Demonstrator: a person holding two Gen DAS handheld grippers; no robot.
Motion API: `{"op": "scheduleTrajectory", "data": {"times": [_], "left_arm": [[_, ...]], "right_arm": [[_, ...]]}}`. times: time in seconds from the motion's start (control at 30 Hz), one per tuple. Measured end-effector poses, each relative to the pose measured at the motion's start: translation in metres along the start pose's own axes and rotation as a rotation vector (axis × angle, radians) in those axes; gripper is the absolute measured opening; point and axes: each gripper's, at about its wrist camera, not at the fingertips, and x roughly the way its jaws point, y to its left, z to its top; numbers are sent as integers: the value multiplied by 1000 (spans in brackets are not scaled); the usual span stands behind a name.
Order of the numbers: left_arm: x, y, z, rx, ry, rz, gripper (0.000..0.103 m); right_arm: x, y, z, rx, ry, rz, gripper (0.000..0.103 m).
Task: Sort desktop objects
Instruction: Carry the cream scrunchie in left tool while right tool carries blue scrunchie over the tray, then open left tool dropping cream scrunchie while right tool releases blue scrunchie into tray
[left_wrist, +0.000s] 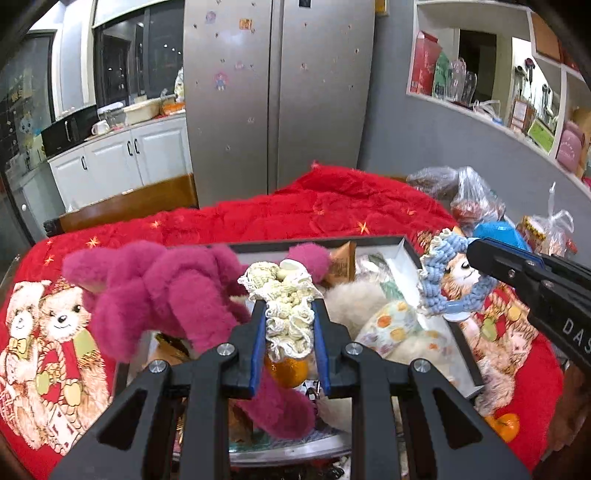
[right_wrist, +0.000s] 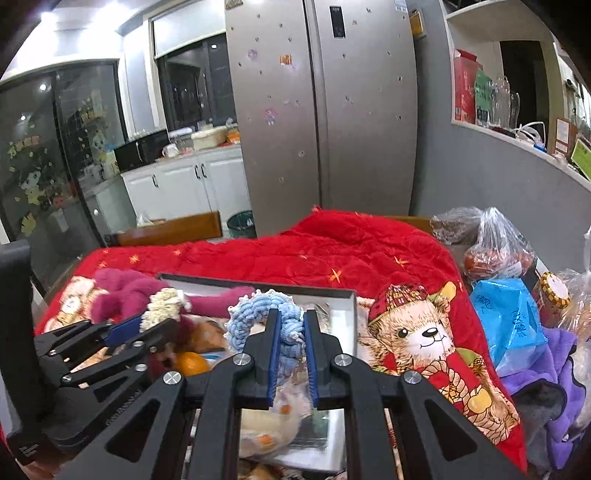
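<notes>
Left tongs (left_wrist: 289, 314) are clamped on a cream crocheted piece (left_wrist: 286, 295), right tongs (right_wrist: 291, 332) on a blue one (right_wrist: 258, 314) (both above the tray (right_wrist: 347, 295)), so release into it is judged next.

Box (left_wrist: 400, 245) on cloth (left_wrist: 314, 210); plush toys (left_wrist: 166, 291) in box; bags (right_wrist: 498, 251) right; fridge (left_wrist: 277, 92) behind.

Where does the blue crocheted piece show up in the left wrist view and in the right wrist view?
Left wrist view: blue crocheted piece at right, held by the right gripper.
Right wrist view: blue crocheted piece at centre, clamped between the fingers.
Shared landmark: the silver fridge behind the red blanket.
</notes>
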Motion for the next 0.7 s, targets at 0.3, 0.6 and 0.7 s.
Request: {"op": "scheduleTrajectory", "data": {"times": [0.3, 0.6, 0.7], "left_arm": [[13, -7, -5, 36, 0, -16, 24], [18, -6, -6, 31, 15, -14, 24], [17, -5, -6, 38, 17, -10, 24]], "right_arm": [[29, -6, -12, -1, 70, -21, 13], [35, -1, -17, -19, 86, -25, 14], [35, -1, -18, -20, 87, -26, 14]]}}
